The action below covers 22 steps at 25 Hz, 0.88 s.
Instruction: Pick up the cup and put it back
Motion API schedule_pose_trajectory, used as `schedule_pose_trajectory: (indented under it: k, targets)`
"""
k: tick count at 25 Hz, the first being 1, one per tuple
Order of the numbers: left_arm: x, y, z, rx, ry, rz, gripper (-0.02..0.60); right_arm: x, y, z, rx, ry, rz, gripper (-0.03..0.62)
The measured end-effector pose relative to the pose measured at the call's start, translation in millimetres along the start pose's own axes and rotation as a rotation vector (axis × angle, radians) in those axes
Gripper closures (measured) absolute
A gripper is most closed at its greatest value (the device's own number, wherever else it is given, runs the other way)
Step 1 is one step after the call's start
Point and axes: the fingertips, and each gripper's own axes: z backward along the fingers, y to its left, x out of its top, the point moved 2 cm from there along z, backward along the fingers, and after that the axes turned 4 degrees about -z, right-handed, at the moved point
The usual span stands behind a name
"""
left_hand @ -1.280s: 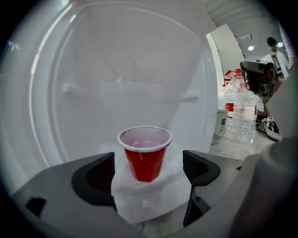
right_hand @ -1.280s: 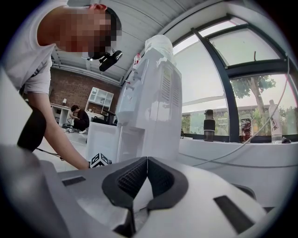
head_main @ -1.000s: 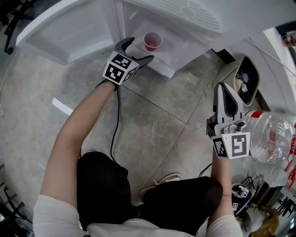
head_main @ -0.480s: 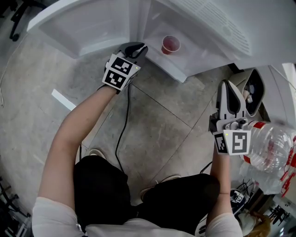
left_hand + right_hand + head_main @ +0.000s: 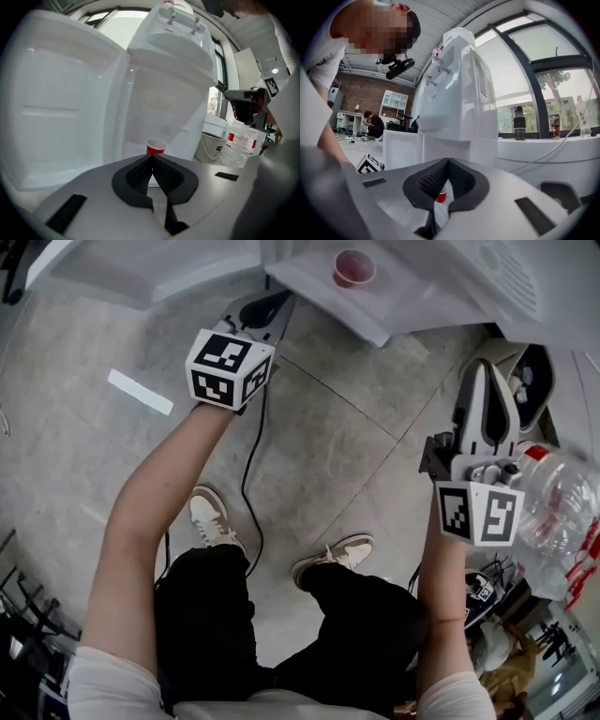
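Observation:
A small red cup (image 5: pixel 353 266) stands upright on the white shelf (image 5: pixel 309 287) in the open lower compartment of a water dispenser. My left gripper (image 5: pixel 279 302) is just left of the shelf's edge, short of the cup and apart from it. Its jaws have just been closing and now meet with nothing between them. In the left gripper view the cup (image 5: pixel 155 147) stands right beyond the closed left gripper (image 5: pixel 152 157). My right gripper (image 5: pixel 487 371) hovers over the floor at the right, shut and empty. The cup (image 5: pixel 441 194) shows small and far below the right gripper (image 5: pixel 446 162).
The dispenser's white door (image 5: pixel 141 268) hangs open at the upper left. A large clear water bottle (image 5: pixel 562 521) and a bin (image 5: pixel 530 395) sit by my right hand. A black cable (image 5: pixel 251 474) and a white strip (image 5: pixel 141 392) lie on the floor. A person (image 5: pixel 372 124) crouches far behind.
The left gripper's jaws went from open beside the cup to shut, empty, and it drew back from the shelf. The cup stayed on the shelf. Both hands shifted.

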Motion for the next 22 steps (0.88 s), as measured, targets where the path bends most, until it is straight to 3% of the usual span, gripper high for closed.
schedule_pose_trajectory:
  k: [5, 8, 15, 22]
  targets:
    - [39, -30, 55, -0.004, 0.056, -0.084, 0.558, 35, 29, 6, 0.022, 0.09, -0.001, 0.574]
    - [73, -30, 98, 0.032, 0.075, -0.097, 0.558, 70, 43, 21, 0.025, 0.12, -0.008, 0.574]
    - [181, -44, 186, 0.073, 0.047, -0.134, 0.558, 163, 92, 54, 0.059, 0.189, -0.033, 0.573]
    - [281, -72, 248, 0.068, 0.054, -0.197, 0.558, 284, 127, 70, 0.124, 0.163, -0.024, 0.574]
